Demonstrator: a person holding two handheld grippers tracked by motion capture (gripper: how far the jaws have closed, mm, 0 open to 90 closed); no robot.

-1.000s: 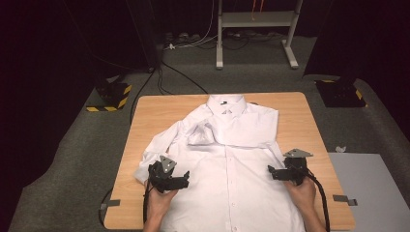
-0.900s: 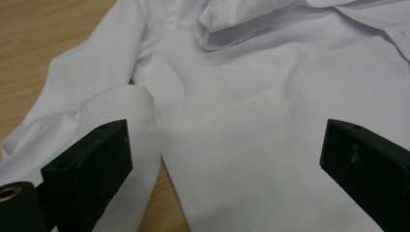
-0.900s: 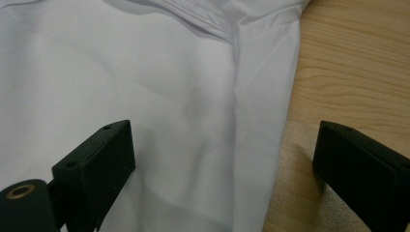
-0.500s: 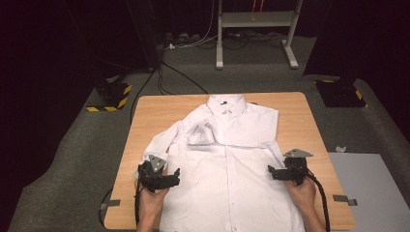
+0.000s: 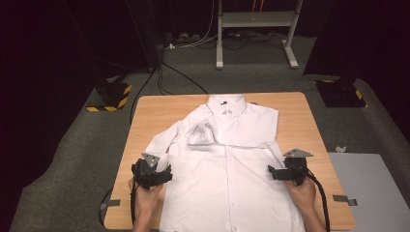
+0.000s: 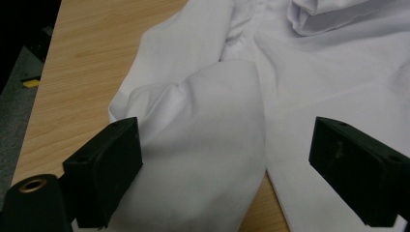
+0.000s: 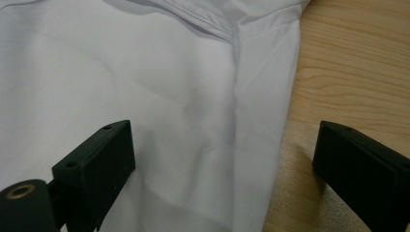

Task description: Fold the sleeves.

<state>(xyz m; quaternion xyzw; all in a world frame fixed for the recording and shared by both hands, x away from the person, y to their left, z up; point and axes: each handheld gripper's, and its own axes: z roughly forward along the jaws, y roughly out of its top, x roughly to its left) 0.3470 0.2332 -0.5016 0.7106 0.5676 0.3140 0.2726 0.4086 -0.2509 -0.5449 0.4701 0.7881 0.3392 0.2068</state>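
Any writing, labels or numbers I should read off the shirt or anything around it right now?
No text can be read in any view.
Collar tag on the white shirt: a small dark patch, too small to read.
Yellow-and-black striped blocks on the floor: warning stripes, no words.

Bare table [image 5: 145,121] strip left of shirt [image 5: 232,169] free; narrower strip right

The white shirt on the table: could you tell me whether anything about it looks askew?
Yes. The white shirt lies buttoned and flat on the table, but its sleeve on the left gripper's side is bunched and folded unevenly, its end crumpled over the chest.
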